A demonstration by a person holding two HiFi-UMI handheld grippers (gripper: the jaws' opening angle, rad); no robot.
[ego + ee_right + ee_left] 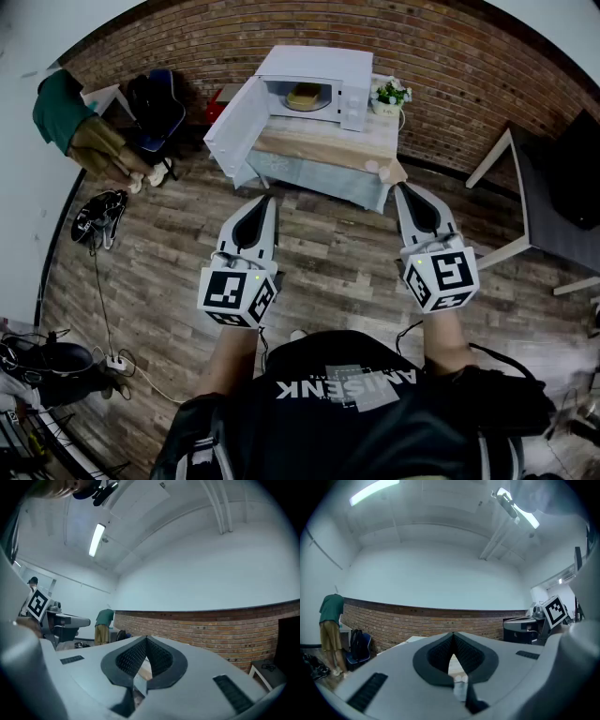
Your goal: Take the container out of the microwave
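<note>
Barely begun: the microwave [319, 80] stands on the surface [323, 150] with its door [234, 127] open, and the container [305, 96] sits inside it, untouched. The left gripper [266, 200] and right gripper [401, 188] hover well short of the microwave, fingers clenched on nothing. The container shows only small and yellowish — neither gripper view picks it out.

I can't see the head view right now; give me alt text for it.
A white microwave stands on a table with its door swung open and a yellowish container inside. The left gripper and right gripper point toward it, short of the table, jaws shut, empty.
</note>
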